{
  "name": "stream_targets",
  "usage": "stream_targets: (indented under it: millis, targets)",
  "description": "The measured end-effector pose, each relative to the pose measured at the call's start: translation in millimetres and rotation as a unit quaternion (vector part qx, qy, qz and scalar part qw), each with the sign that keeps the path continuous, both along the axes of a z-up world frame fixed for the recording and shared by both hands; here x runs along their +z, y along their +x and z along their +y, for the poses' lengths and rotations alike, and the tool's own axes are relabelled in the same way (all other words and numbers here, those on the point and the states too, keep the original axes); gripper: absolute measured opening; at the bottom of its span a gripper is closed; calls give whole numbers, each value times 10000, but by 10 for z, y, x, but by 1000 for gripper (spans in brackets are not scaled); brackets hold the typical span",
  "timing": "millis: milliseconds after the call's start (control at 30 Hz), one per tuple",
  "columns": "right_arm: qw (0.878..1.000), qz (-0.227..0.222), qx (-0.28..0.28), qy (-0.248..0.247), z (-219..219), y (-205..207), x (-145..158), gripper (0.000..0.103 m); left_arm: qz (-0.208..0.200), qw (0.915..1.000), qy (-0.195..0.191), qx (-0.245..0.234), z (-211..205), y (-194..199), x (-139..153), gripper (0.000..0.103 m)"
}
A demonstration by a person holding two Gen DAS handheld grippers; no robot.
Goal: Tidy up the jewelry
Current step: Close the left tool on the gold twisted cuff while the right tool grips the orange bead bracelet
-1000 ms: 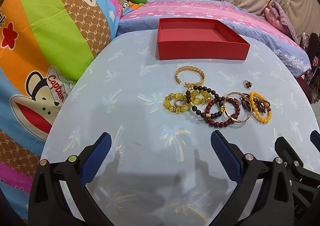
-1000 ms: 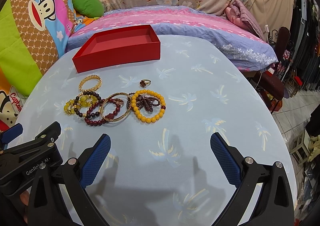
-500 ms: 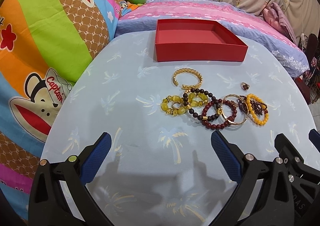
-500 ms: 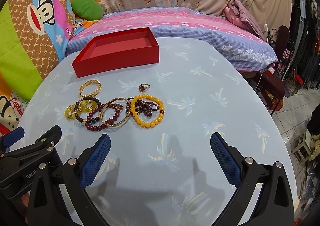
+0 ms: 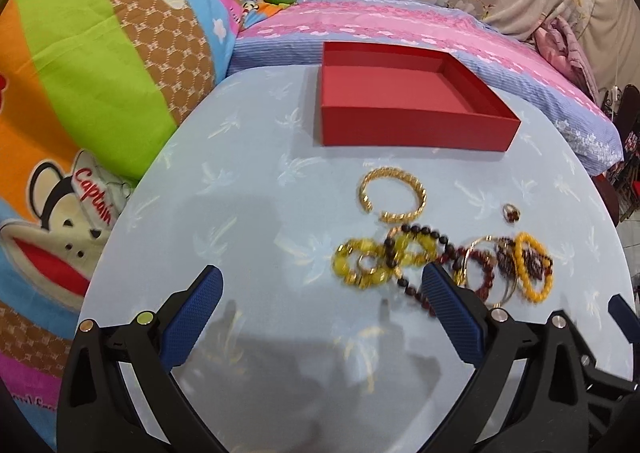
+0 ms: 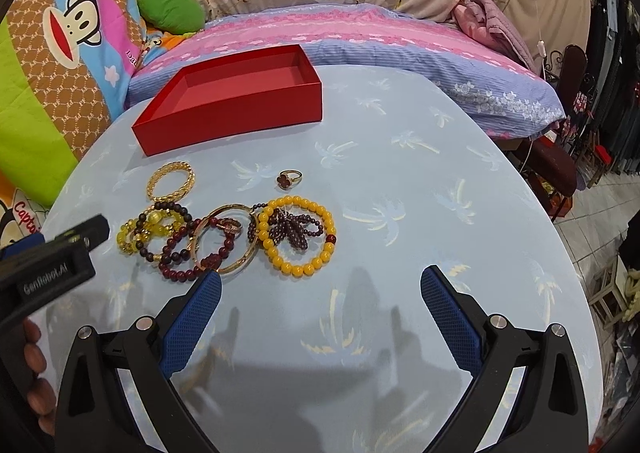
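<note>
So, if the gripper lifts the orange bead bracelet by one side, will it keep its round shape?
Probably not. The orange bead bracelet is separate strung beads, so it likely sags into a loop. Round, glossy beads may slip between the pads. It surrounds a dark purple bead strand, which could snag.

one red box [image 6: 236, 109], two rings [image 6: 289, 178], about seven bracelets [image 6: 298, 239].

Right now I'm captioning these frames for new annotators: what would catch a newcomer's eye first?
Probably the red box, open and empty at the table's far side. Next, the tangle of jewelry in front of it, with the orange bead bracelet at its right end and a small ring lying apart. Both hand-held grippers, left and right, hover open nearer the camera.
</note>
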State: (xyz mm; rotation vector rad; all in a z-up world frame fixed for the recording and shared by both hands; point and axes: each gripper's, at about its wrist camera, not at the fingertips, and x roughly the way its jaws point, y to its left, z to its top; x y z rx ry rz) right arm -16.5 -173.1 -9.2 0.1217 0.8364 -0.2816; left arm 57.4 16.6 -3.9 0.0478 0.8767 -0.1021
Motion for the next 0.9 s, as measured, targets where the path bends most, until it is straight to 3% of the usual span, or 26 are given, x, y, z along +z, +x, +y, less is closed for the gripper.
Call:
stream_targets:
  millis: [167, 433, 600, 733, 900]
  targets:
    - [10000, 73, -6, 1, -56, 144, -41, 96, 170, 9994, -118, -271, -160, 375, -104, 96]
    - [9997, 215, -14, 65, -104, 312, -127, 96, 378, 9981, 57, -479, -441, 809, -366, 95]
    - [9994, 312, -3, 124, -114, 355, -196, 96, 463, 9974, 12, -548, -507, 889, -467, 81]
    - [9993, 346, 11, 167, -112, 361, -222, 96, 419, 9971, -64, -635, -509, 876, -416, 55]
    - [9992, 341, 82, 177, -79, 348, -210, 96, 386, 9968, -249, -660, -442, 840, -324, 55]
